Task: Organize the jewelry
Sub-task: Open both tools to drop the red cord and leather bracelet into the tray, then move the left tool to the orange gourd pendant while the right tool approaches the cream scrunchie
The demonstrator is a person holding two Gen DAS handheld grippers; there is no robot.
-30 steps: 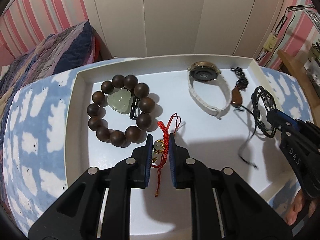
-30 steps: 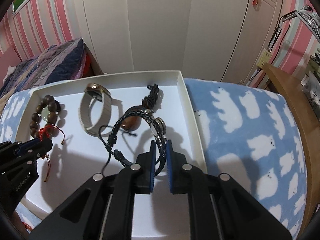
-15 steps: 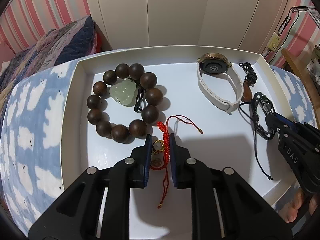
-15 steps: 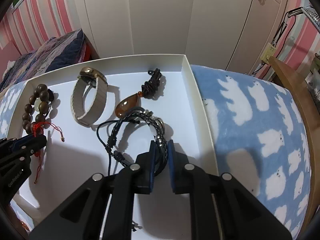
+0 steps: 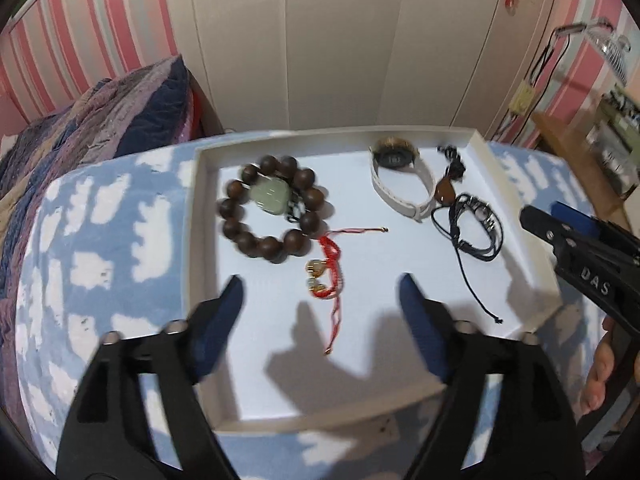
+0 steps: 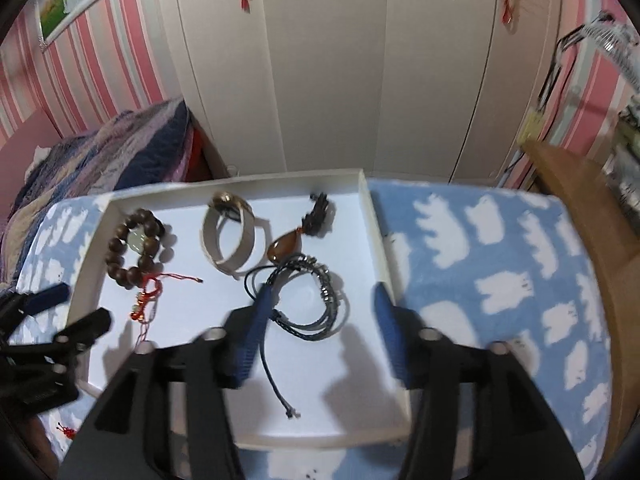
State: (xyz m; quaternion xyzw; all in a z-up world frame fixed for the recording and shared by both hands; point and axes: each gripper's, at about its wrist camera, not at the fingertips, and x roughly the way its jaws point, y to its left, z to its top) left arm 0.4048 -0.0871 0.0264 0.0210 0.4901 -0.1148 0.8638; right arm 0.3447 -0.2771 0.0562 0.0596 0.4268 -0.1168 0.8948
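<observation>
A white tray (image 5: 208,216) (image 6: 372,216) holds the jewelry. In it lie a brown bead bracelet with a jade charm (image 5: 272,208) (image 6: 136,248), a red cord bracelet (image 5: 326,268) (image 6: 150,292), a white-strap watch (image 5: 402,184) (image 6: 230,236), an amber pendant on black cord (image 5: 445,192) (image 6: 286,246) and a black leather bracelet (image 5: 476,228) (image 6: 316,300). My left gripper (image 5: 320,300) is open and empty, above the tray's near part behind the red bracelet. My right gripper (image 6: 320,312) is open and empty, above the black bracelet.
The tray rests on a blue cloth with white clouds (image 6: 500,280). A quilted bed (image 5: 80,128) lies to the left, white wardrobe doors (image 6: 360,60) stand behind, and a wooden desk edge (image 6: 592,216) is at the right.
Both grippers have opened, letting go of the red cord bracelet and the black leather bracelet, which now lie in the tray. Both grippers have pulled back and up.
</observation>
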